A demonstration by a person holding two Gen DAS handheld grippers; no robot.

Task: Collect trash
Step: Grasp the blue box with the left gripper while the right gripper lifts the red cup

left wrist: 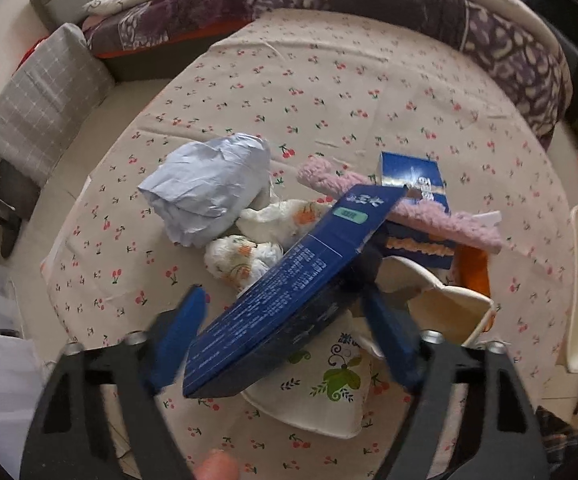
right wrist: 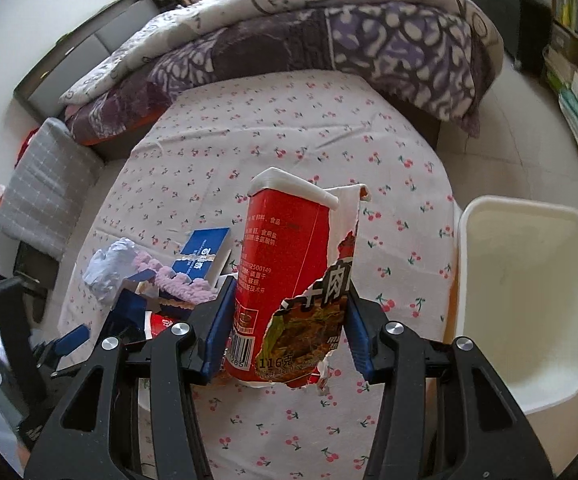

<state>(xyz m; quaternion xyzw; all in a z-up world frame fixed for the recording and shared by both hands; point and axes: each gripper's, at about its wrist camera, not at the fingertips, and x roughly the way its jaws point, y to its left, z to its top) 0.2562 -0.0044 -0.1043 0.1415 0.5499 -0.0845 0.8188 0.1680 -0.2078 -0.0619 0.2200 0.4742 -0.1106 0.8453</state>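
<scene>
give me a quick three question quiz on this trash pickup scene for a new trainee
1. True or false: the right hand-held gripper is shut on a torn red noodle cup.
2. What does the left hand-held gripper have between its fingers? A) crumpled blue paper B) flat dark blue box C) pink fuzzy cloth
3. Fill in: the white bin stands to the ____ of the red cup in the right wrist view.

Key: 1 true. 2 B, the flat dark blue box; the crumpled blue paper and pink fuzzy cloth lie on the cherry-print sheet. 3 right.
</scene>
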